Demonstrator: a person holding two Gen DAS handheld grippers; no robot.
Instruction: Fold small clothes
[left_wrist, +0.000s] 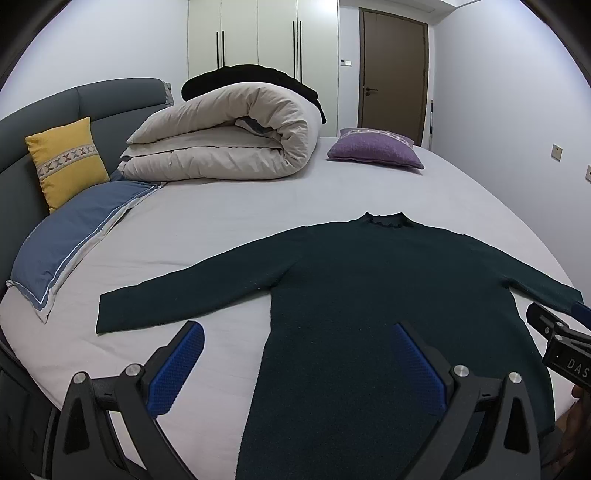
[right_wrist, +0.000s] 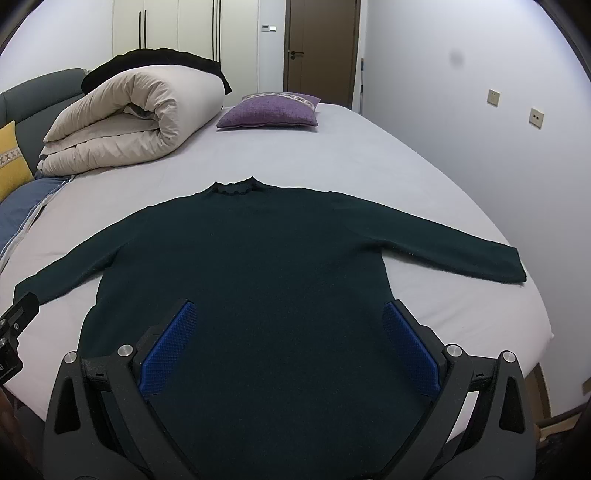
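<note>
No fold has been made yet: the sweater (right_wrist: 251, 280) is spread flat on the bed (right_wrist: 369, 158), both sleeves out to the sides, collar at 12 o'clock, so the whole task is judged to be still ahead. Nearest, the left tongs (left_wrist: 295, 347) are held wide open with nothing gripped, hovering over the hem's left edge; one pad is seen above bare sheet, the other above the knit. The right tongs (right_wrist: 290, 325) are likewise spread wide and empty, poised over the lower body of the garment.

Farther out, the left cuff (left_wrist: 110, 314) lies on open sheet at 9 o'clock, well apart from the blue pillow (left_wrist: 74, 236). The right cuff (right_wrist: 513, 266) reaches close to the bed's edge at 3 o'clock, with little margin left there. Beyond the collar, a broad strip of bare sheet is available before the rolled duvet (right_wrist: 125, 118) at 11 o'clock and the purple cushion (right_wrist: 269, 110) at 12 o'clock.
</note>
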